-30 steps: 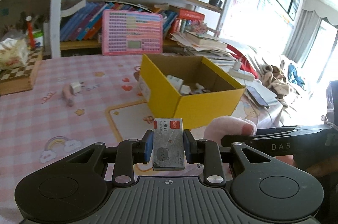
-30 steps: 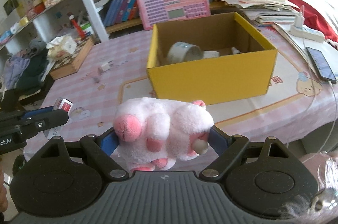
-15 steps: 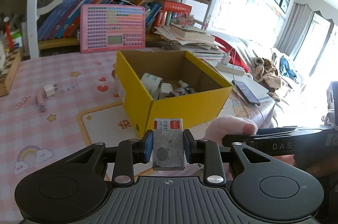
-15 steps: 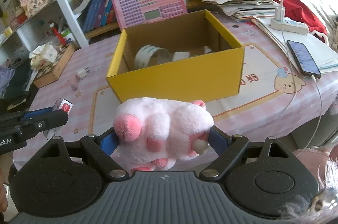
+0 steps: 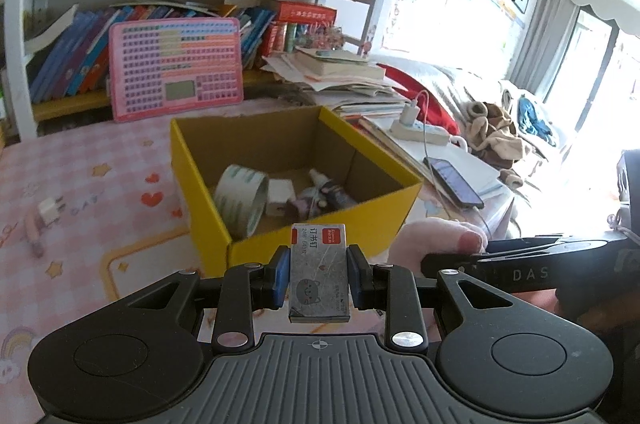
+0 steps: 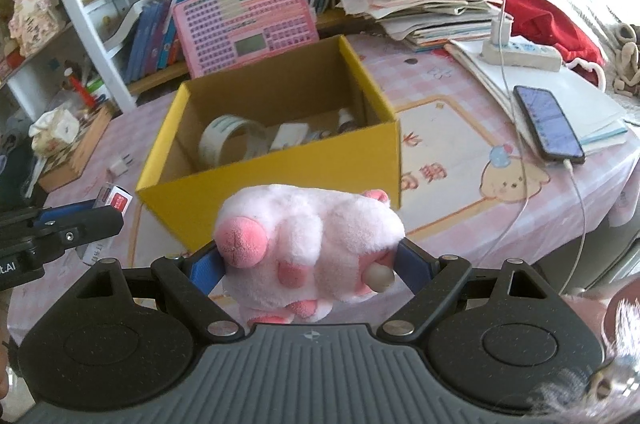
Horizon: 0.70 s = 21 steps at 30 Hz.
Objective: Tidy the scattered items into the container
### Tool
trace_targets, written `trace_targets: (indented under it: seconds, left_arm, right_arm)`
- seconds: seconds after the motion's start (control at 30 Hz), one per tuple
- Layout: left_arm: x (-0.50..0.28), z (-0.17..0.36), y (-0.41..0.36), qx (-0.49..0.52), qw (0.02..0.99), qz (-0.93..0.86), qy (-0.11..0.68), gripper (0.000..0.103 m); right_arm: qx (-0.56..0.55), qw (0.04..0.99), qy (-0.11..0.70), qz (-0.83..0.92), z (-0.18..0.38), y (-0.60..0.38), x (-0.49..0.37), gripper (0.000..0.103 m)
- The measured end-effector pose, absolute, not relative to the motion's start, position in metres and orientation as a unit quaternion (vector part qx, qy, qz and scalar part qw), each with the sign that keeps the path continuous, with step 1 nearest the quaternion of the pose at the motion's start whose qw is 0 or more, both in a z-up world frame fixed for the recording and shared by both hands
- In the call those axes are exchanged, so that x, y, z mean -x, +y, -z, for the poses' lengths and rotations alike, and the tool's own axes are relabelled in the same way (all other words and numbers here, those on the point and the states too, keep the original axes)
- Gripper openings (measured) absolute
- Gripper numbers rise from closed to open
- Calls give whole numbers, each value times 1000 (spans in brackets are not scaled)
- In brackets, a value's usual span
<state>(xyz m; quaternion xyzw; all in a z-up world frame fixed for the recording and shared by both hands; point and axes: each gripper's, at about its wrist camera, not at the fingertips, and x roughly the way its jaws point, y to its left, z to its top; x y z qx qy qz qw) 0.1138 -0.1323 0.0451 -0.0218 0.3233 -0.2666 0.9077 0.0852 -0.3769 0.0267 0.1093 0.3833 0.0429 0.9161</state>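
Note:
A yellow cardboard box (image 5: 320, 228) (image 6: 280, 180) stands open on the pink table, holding a tape roll (image 5: 240, 192) (image 6: 224, 140), a white block (image 5: 280, 196) and small items. My left gripper (image 5: 319, 274) is shut on a grey staple box (image 5: 319, 272) just short of the box's near wall; the staple box also shows in the right wrist view (image 6: 114, 198). My right gripper (image 6: 308, 264) is shut on a pink plush toy (image 6: 308, 240), held in front of the box; the toy shows at the right in the left wrist view (image 5: 436, 240).
A white plug (image 5: 50, 210) (image 6: 120, 166) and a pink stick (image 5: 34, 238) lie on the table left of the box. A phone (image 6: 548, 122) on a cable, a power strip (image 6: 520, 54) and paper stacks lie to the right. A pink keyboard toy (image 5: 176, 64) leans on the bookshelf behind.
Both grippers have risen and moved closer to the yellow box, so its inside now shows more fully. Both still hold their items.

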Motion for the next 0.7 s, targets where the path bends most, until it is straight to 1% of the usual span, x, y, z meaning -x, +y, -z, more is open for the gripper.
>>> trace_targets:
  seconds: [0.4,0.57,0.7]
  left_arm:
    - [-153,-54,-149,23,924,238,297,28]
    - [-170,-53,-153,24,931,217,293,28]
    - [-178,-53,-160,-11,941,189,281,28]
  right_arm:
    - [-91,944,308,-76,-60,-401,-138,87]
    - [-79,945,299,-104,-65,-399,-170,87]
    - [-67,943,303,-120,-63,-395,-194,87]
